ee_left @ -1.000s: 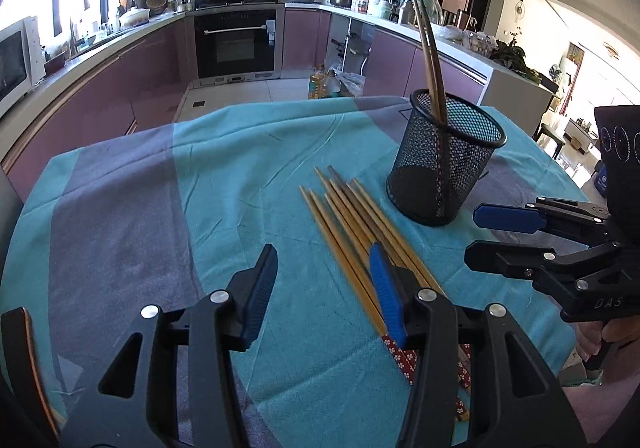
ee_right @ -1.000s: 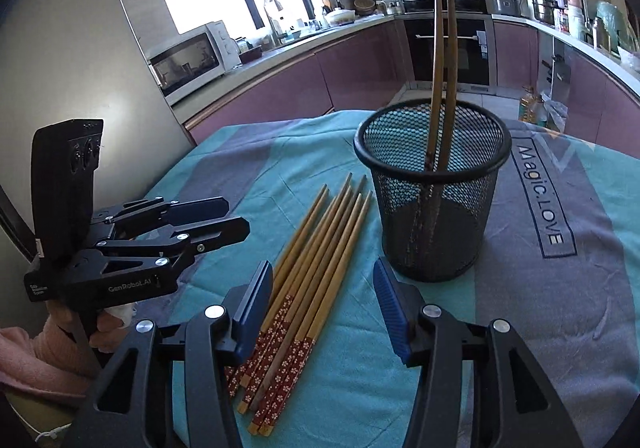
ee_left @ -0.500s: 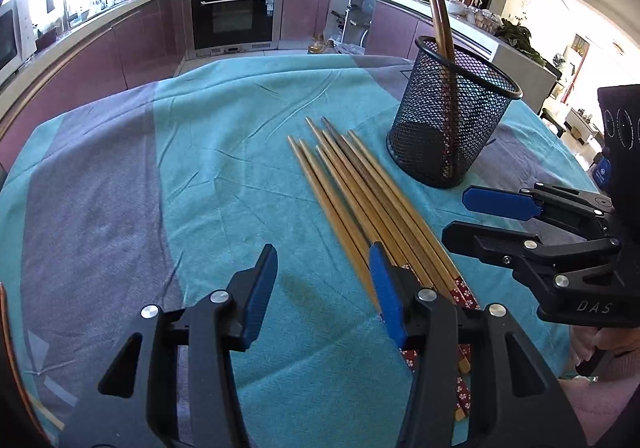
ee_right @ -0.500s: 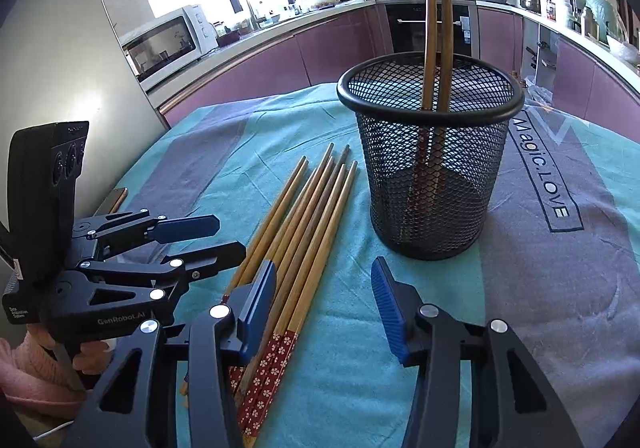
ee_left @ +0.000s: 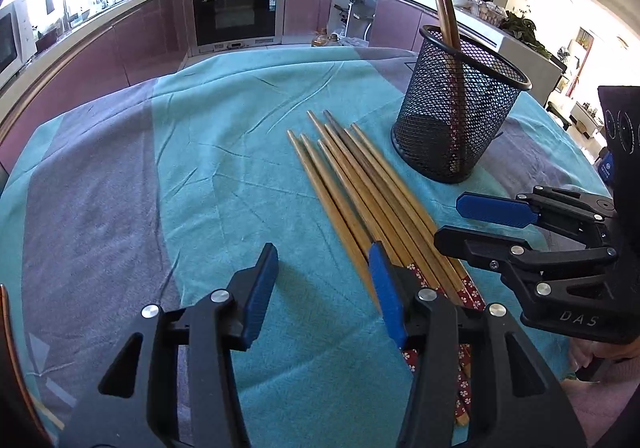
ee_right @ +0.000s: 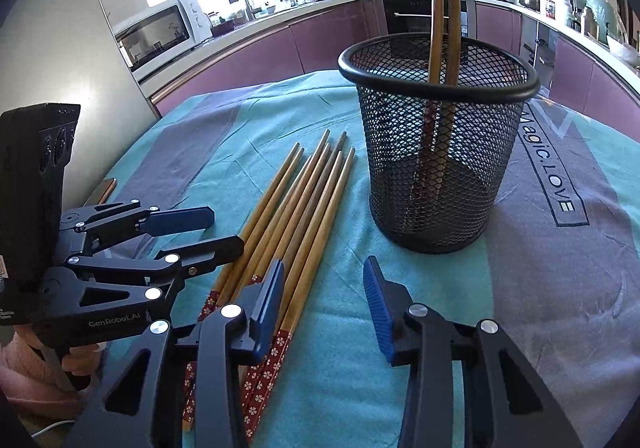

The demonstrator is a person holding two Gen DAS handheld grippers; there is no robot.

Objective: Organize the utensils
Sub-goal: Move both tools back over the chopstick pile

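Two claws, left claw [ee_left: 322, 288] "GenRobot.AI", right claw [ee_right: 324, 300] "DAS", gape empty above chopsticks [ee_right: 296, 208].

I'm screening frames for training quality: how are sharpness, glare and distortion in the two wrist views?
Left wrist view: the loose chopsticks smear near the left gripper, the window is blown out, fisheye bends the counters. Right wrist view: the mesh holder and the right gripper look sharp, the windows are overexposed, and the standing chopsticks look bowed.
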